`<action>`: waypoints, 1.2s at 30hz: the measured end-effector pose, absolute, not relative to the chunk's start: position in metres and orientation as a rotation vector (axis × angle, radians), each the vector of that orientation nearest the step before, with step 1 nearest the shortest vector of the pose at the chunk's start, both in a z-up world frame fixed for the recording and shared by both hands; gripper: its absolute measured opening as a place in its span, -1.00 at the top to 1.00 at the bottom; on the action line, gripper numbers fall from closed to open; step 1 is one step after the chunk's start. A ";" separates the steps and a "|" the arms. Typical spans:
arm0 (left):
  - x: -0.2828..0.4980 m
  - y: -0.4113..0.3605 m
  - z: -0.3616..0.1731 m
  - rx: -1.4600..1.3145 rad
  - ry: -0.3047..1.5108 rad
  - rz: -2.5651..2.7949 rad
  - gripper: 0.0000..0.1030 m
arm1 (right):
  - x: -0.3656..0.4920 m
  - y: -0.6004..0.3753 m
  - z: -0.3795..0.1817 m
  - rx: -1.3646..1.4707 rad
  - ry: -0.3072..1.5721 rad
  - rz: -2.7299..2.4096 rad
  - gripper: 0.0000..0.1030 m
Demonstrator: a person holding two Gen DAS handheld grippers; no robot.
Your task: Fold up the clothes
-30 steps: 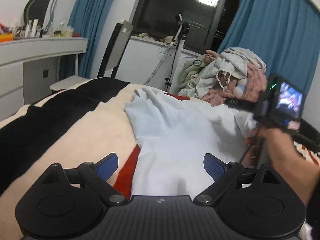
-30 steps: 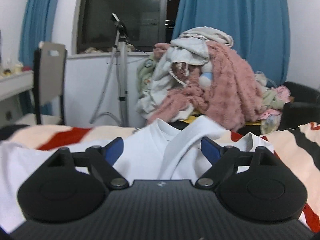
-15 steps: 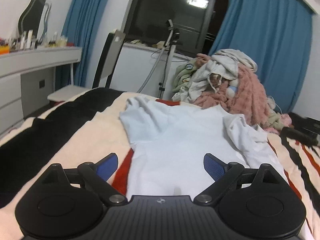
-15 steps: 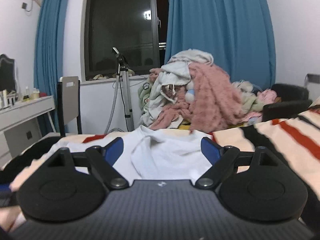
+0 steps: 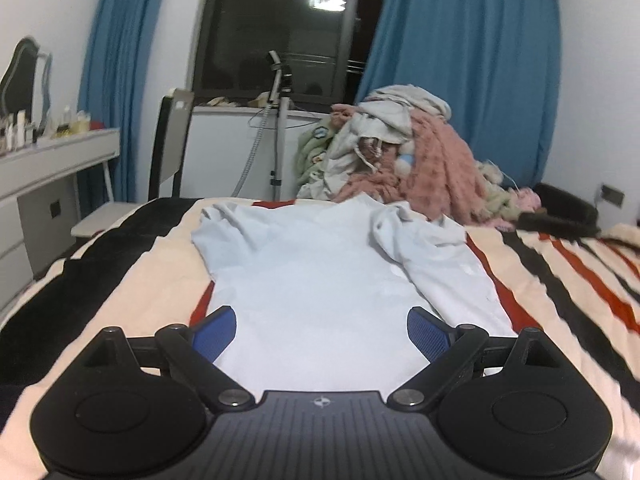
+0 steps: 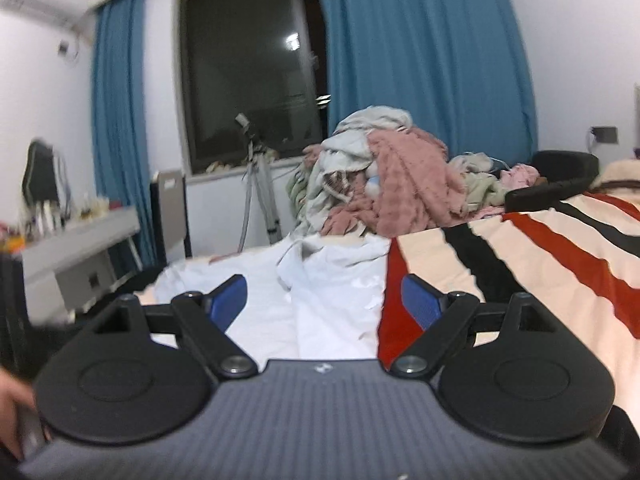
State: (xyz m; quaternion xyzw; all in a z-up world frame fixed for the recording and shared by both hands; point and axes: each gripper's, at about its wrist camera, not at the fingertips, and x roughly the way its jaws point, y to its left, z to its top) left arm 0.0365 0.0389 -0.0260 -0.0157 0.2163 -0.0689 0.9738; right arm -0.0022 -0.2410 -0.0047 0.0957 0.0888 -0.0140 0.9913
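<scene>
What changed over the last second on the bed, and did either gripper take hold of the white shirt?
The right gripper pulled back from the white shirt; a second ago it hovered by the right sleeve, which now lies folded inward over the body. The left gripper drew back slightly. Neither took hold now: both sets of jaws stand open and empty. The clothes pile and striped blanket stayed put.

I see a pale blue-white shirt (image 5: pixel 320 280) on my cream, red and black striped blanket (image 5: pixel 560 280). Curtains (image 5: pixel 460 80) are blue; gripper pads (image 5: pixel 214 332) too.
</scene>
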 end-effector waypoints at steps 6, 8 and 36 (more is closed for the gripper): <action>0.016 -0.001 -0.030 0.034 0.462 -0.242 -0.75 | -0.025 -0.300 0.018 0.334 0.179 -0.102 -0.66; 0.009 -0.026 -0.035 0.072 0.484 -0.302 -0.70 | -0.031 -0.318 0.019 0.358 0.191 -0.121 -0.66; -0.047 -0.215 -0.115 0.111 0.706 -0.748 0.90 | -0.015 -0.405 -0.025 0.468 0.296 -0.251 -0.66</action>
